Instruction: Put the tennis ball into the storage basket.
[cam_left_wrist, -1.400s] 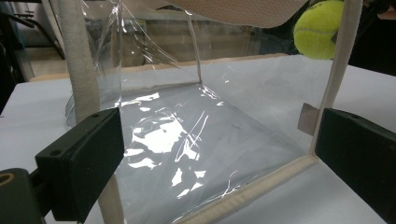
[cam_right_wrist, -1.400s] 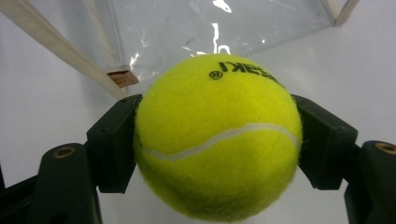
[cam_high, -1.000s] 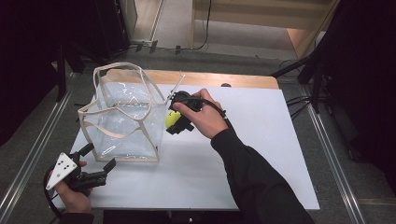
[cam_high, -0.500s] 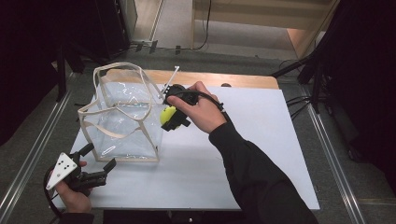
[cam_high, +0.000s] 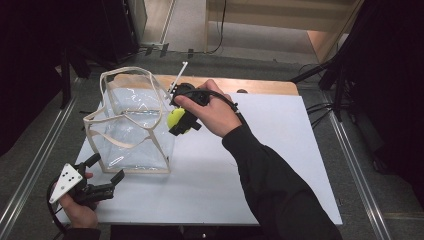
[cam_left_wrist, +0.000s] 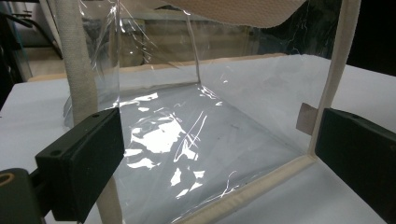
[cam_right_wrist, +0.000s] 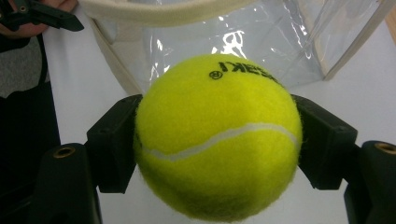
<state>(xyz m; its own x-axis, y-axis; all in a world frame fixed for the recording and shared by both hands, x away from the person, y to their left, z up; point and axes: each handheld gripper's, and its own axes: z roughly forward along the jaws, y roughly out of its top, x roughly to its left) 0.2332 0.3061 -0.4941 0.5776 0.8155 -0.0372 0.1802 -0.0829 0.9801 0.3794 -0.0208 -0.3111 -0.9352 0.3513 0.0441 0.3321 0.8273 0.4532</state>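
A yellow tennis ball (cam_right_wrist: 217, 137) sits clamped between the two black jaws of my right gripper (cam_high: 176, 121), which hangs in the air just right of the bag's upper rim. The ball (cam_high: 174, 118) shows as a yellow spot under the hand. A clear plastic bag with cream fabric edging and handles (cam_high: 131, 125) stands open on the white table (cam_high: 250, 175). My left gripper (cam_high: 102, 176) rests at the table's front left corner, open, its jaws straddling the bag's near bottom corner (cam_left_wrist: 299, 161) without touching it.
A wooden strip (cam_high: 260, 86) runs along the table's far edge. Metal rails (cam_high: 355, 165) flank the table on both sides, with dark stands and cables at the right. The table's right half is bare white surface.
My right gripper has lifted with the ball and drifted slightly left toward the bag's top rim. The left gripper and the bag have stayed where they were.
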